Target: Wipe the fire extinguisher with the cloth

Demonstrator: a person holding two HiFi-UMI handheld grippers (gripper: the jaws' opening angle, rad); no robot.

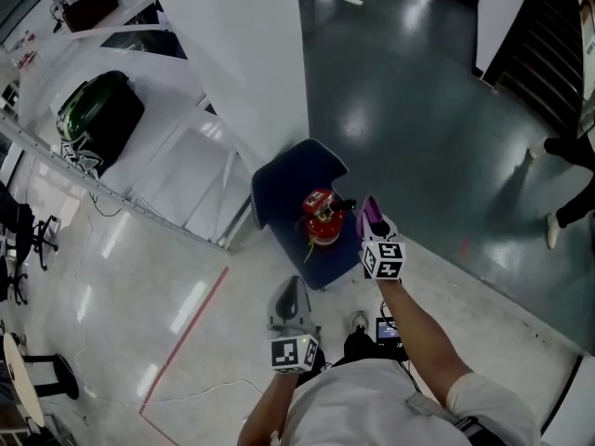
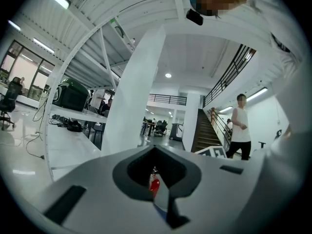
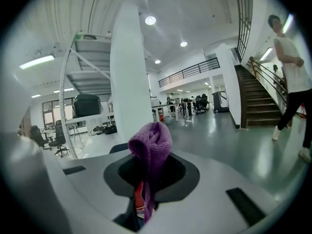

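two grippers show in the head view. my left gripper [image 1: 291, 288] hangs low near my body, and my right gripper [image 1: 371, 214] is just right of the red fire extinguisher [image 1: 322, 219]. it stands on a dark blue chair [image 1: 284, 186] at the foot of a white pillar [image 1: 246, 72], with open floor [image 1: 437, 156] to the right.

left gripper view: fingers closed to a slit with nothing between them, extinguisher seen beyond.

right gripper view: fingers clamp the purple cloth [image 3: 151, 143], which bunches above them, extinguisher beyond.

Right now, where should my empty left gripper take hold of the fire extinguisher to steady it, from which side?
Probably the top of the fire extinguisher, coming from above and the left. It seems to stand upright on the blue chair, and the right gripper with the cloth occupies its right side.
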